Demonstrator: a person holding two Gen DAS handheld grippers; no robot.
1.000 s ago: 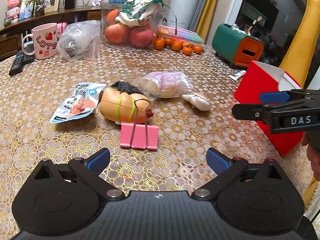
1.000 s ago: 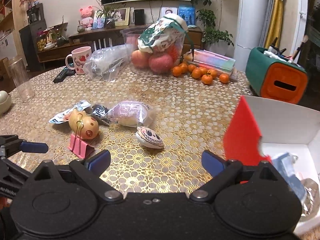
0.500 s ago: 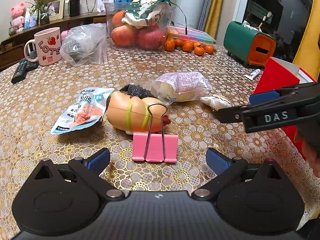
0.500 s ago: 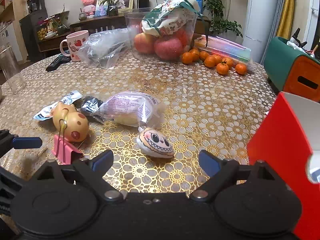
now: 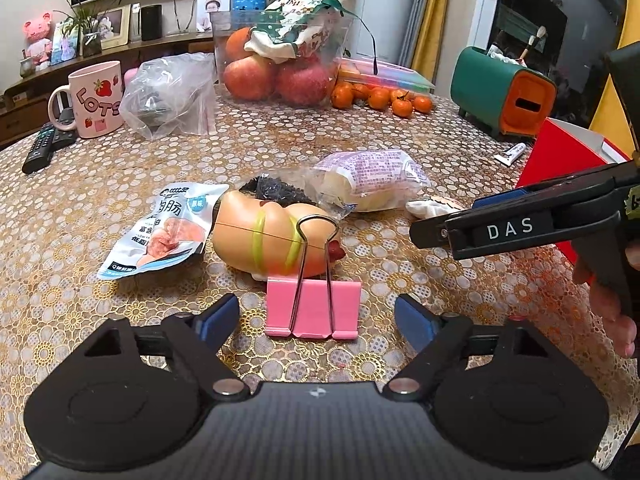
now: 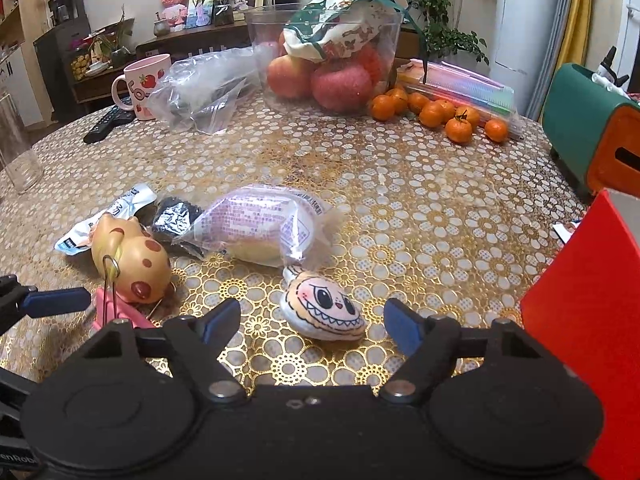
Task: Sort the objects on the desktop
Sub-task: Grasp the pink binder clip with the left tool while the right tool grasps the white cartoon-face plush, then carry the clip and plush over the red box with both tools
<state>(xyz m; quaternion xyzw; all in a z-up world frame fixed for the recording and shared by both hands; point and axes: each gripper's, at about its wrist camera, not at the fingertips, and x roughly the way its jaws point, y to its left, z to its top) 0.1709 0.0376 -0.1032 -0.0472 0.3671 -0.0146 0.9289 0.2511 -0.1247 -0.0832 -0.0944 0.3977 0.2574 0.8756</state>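
While our left gripper (image 5: 316, 318) closes around the pink metal binder clip (image 5: 313, 312) at lower centre, untouched, and our right gripper (image 6: 312, 322) closes around the cream grinning-face plush pouch (image 6: 324, 306), both need lowering before pinching.

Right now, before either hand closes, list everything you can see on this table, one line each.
binder clip: one, pink, nearest, between the left fingers, untouched
figurine: one, tan with spots, lying just behind the clip
snack sachet: one, white-blue, left of figurine
wrapped bun: one, purple-print wrapper, mid-table
plush face: one, cream, between the right fingers, untouched
red box: one, right edge
mug: one, pink, far left
clear bag: one, beside mug
remote: black, far left
fruit tub: one, clear, far centre
tangerines: several, orange, right of tub
green-orange container: one, far right
left gripper: black, closing
right gripper: black, closing
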